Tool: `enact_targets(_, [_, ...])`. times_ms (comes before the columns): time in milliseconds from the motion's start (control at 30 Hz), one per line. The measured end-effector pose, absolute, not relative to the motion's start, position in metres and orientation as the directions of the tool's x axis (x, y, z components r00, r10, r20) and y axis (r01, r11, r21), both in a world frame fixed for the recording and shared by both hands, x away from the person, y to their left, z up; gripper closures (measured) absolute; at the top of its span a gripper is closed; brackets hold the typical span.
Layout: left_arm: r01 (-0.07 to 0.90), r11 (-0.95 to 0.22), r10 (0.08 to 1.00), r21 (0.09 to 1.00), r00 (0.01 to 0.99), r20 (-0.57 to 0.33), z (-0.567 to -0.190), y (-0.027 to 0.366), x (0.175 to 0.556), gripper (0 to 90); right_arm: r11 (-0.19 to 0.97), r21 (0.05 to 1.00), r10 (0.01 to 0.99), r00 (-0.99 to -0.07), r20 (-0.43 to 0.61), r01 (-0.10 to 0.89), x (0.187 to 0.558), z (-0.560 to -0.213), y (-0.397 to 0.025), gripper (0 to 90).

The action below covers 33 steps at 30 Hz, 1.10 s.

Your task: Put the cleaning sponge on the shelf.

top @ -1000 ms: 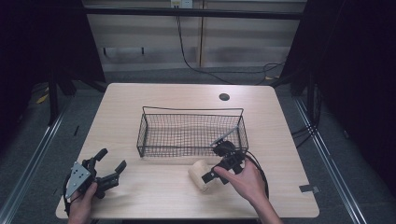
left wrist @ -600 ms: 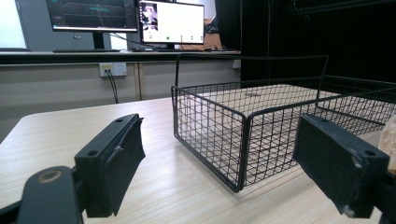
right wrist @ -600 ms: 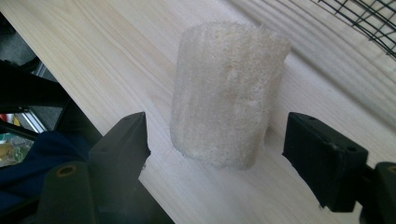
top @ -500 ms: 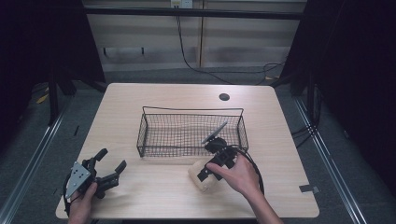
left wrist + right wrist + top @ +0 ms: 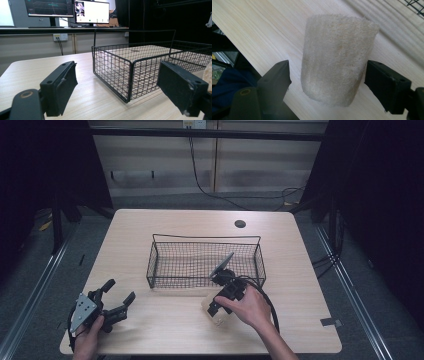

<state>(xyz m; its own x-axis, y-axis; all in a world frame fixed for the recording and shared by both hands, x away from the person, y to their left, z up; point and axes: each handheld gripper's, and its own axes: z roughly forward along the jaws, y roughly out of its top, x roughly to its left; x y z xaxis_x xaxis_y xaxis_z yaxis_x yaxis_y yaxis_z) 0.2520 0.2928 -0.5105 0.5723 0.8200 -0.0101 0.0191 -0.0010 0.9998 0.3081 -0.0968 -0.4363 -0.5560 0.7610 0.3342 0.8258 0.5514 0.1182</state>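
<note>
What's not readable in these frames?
- Loofah-like beige roll: in the high view the right gripper and hand cover most of it; its far end is hidden in the right gripper view.
- Contact: a gap shows on both sides of the roll, but whether either of the fingers touches it lower down can't be told.
- Wire basket: cut off by the right edge in the left gripper view.
- Monitor content: too small.

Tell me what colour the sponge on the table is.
Pale beige, almost cream; the sponge shows best in the right gripper view.
</note>
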Motion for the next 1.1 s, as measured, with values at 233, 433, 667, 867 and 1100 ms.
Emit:
enact_targets(233, [0.019,-0.001,0.820,1.000,0.572,-0.010,-0.511,0.293,0.252,15.7,0.558,0.088,0.760,-0.551,0.344,0.825,0.311,-0.447,-0.095,19.6])
enact_targets(433, [0.019,-0.001,0.820,1.000,0.572,-0.010,-0.511,0.293,0.252,15.7,0.561,0.068,0.764,-0.547,0.344,0.825,0.312,-0.452,-0.093,19.5])
enact_targets(667, [0.019,-0.001,0.820,1.000,0.572,-0.010,-0.511,0.293,0.252,15.7,0.566,0.054,0.766,-0.549,0.333,0.823,0.311,-0.456,-0.090,21.2])
enact_targets(867, [0.019,-0.002,0.820,1.000,0.572,-0.010,-0.511,0.293,0.252,15.7,0.563,0.056,0.768,-0.547,0.333,0.824,0.310,-0.457,-0.089,24.1])
enact_targets(1100, [0.020,-0.001,0.820,1.000,0.573,-0.010,-0.511,0.293,0.252,15.7,0.547,0.055,0.776,-0.530,0.341,0.835,0.310,-0.453,-0.090,25.3])
